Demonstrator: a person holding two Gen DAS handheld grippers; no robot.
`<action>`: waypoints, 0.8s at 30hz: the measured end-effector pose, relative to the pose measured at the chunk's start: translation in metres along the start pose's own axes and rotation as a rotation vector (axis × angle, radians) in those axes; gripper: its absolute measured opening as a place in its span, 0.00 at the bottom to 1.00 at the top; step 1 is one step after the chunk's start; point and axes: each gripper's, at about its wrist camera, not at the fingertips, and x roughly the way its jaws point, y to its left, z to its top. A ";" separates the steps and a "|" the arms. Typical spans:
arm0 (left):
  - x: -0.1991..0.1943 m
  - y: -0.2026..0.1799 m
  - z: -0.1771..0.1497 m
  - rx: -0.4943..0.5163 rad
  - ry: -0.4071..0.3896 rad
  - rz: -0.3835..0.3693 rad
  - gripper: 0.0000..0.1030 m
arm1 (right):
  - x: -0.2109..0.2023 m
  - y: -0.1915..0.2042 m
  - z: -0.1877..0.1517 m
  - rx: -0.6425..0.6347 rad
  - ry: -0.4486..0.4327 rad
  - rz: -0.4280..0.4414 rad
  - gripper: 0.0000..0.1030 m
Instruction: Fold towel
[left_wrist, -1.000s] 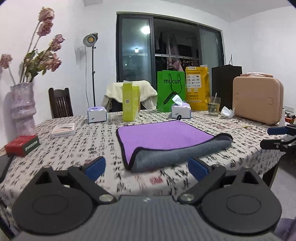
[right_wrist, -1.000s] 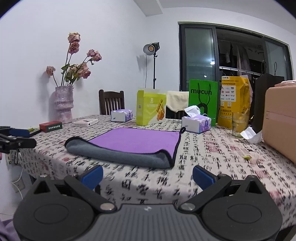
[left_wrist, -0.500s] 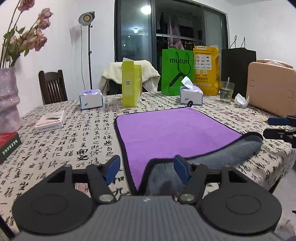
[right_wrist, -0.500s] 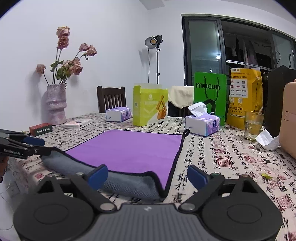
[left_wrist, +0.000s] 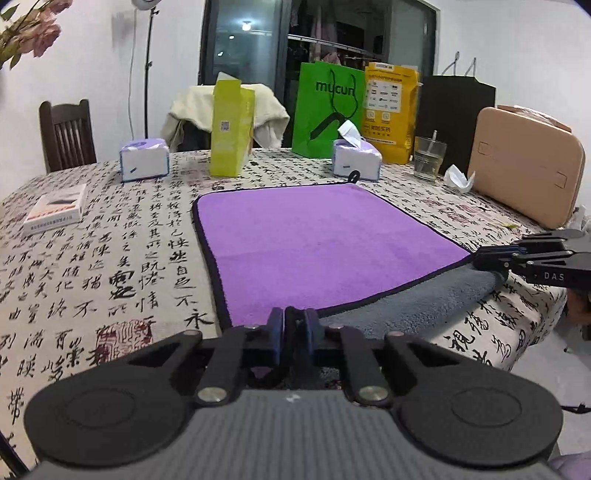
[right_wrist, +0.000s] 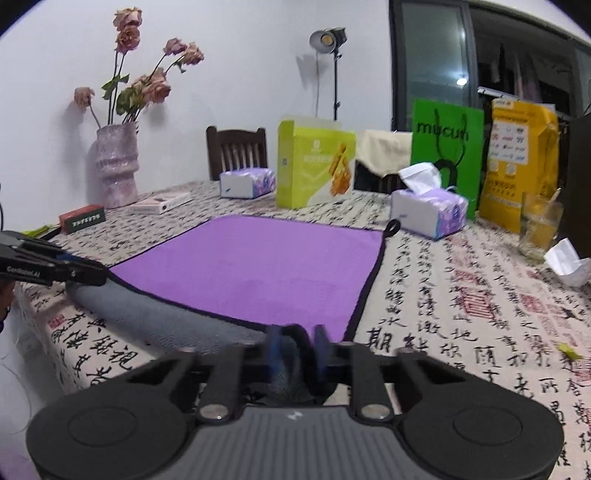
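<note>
- Calligraphy-print tablecloth (left_wrist: 110, 258) carries a purple towel (left_wrist: 314, 240), already doubled, its grey fold along the near table edge.
- Left gripper (left_wrist: 293, 326) pinches one near corner; right gripper (right_wrist: 297, 345) pinches the other.
- Best lift both together, level, then carry them toward the tissue box (right_wrist: 428, 212).

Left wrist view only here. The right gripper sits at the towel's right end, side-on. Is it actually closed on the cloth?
Observer: Yes. In the right wrist view the right gripper is shut on the towel, with the gray fold bunched in its grip.
Reviewer: How does the left gripper look from there?
Observer: It meets the fold's other end, seen side-on.
Reviewer: What stands under those flowers?
Observer: A pink vase, with a red box beside it.
</note>
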 end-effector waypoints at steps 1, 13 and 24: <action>0.000 -0.001 0.000 0.006 -0.004 0.012 0.12 | 0.001 -0.001 0.001 0.001 0.009 0.010 0.12; 0.002 -0.006 0.019 0.041 -0.025 0.029 0.06 | 0.006 -0.004 0.015 -0.087 0.021 0.057 0.05; 0.016 0.000 0.053 0.074 -0.062 0.085 0.06 | 0.018 -0.019 0.050 -0.113 -0.024 0.056 0.05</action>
